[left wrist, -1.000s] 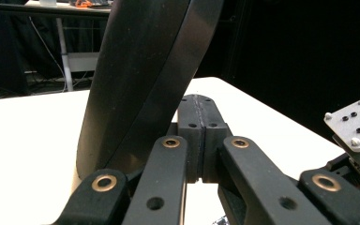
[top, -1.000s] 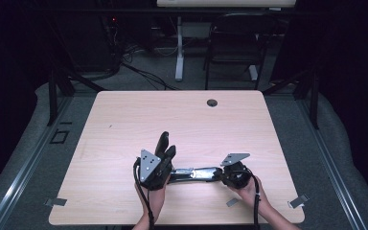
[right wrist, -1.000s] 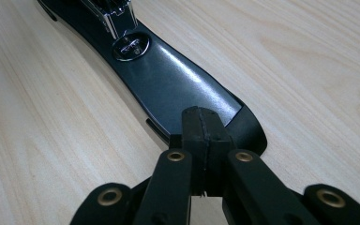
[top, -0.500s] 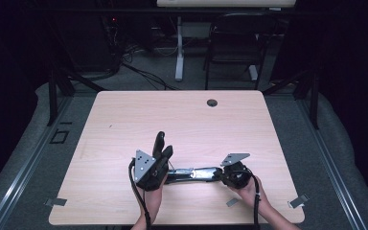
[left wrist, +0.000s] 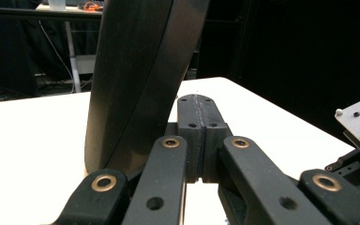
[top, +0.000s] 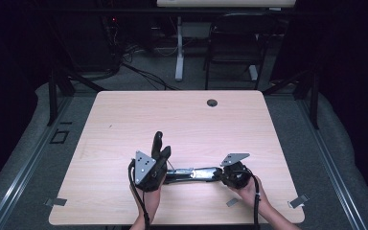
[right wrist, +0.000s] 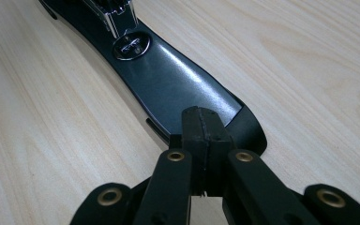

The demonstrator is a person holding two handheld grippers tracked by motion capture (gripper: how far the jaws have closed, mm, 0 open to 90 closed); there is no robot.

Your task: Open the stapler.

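A: Start at the left gripper (top: 159, 149). State of the jaws?

B: Pressed together, pad against pad, with nothing between them – the left gripper view shows the seam closed. In the high view the jaws point away from the person, up the table (top: 124, 120).

A: And the dark shape beside them?

B: A black curved handle (left wrist: 136, 79) rises just left of the closed jaws in the left gripper view. Its top is cut off by the frame edge, and whether it touches the jaws cannot be told. In the high view it stands up from the gripper's near side.

A: Right gripper (right wrist: 205, 127)?

B: Also pressed together. Its tips lie over the broad end of a second black handle (right wrist: 178, 89) that lies flat on the table. Whether they hold its edge or only rest on it cannot be told – the contact is hidden under the pads.

A: What joins the two handles?

B: A chrome hinge section (top: 191, 172) shows between the two grippers in the high view; the right gripper view shows a round emblem and chrome part (right wrist: 130, 46), cut off at the top. The whole appears to be one folding hand tool, type hard to make out.

A: Its place?

B: Near the table's front edge, between both hands. A small dark disc (top: 212, 102) sits well apart, near the far edge.
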